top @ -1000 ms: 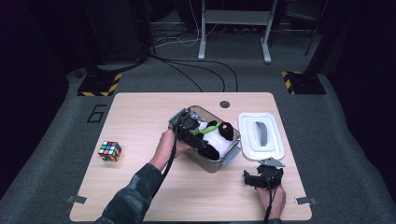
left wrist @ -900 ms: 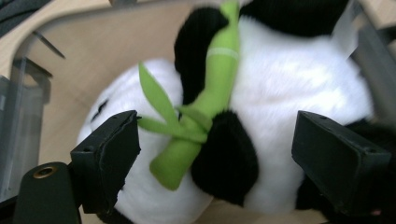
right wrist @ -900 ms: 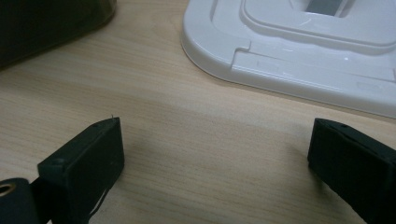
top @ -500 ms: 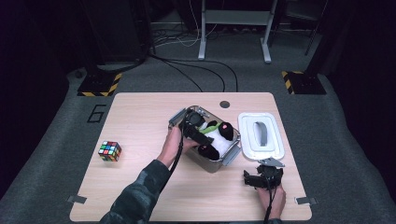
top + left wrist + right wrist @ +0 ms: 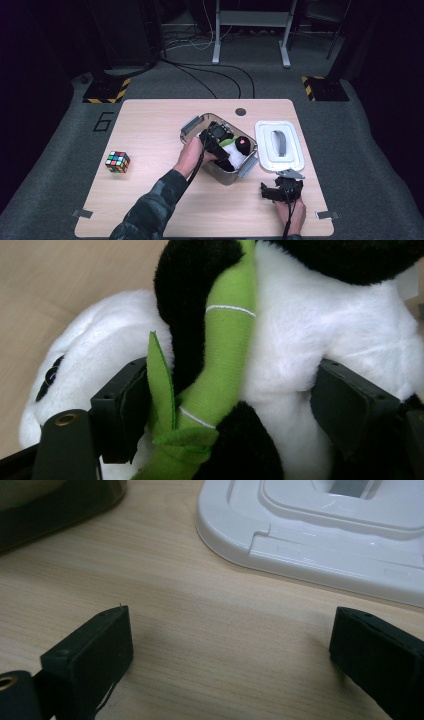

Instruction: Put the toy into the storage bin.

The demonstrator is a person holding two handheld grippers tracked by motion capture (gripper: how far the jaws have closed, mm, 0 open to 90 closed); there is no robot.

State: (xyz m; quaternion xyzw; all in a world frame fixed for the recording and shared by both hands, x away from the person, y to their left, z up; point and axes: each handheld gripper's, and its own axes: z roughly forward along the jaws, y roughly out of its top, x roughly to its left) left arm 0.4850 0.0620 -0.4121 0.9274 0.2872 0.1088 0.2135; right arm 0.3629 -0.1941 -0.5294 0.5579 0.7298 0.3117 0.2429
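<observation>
1. While the left gripper reaches into the grey metal box with hinged side latches at the middle of the light wooden table, the high view shows the black-and-white plush panda holding a green felt bamboo stalk lying inside that box. The step in hand reads as taking hold of the toy. The white plastic lid with a grey handle lies at three o'clock of the box, close by; a multicoloured puzzle cube sits well apart at nine o'clock. The right gripper rests at five o'clock of the box.
2. Along the left gripper view, the jaws have just been closing with the panda between them; both pads touch its fur, bamboo in the middle. Next move, I judge: squeeze firmly, then lift straight up to clear the box rim.
3. Along the right gripper view, the jaws stand wide apart, holding nothing, over bare wood, the lid's edge at twelve o'clock.
</observation>
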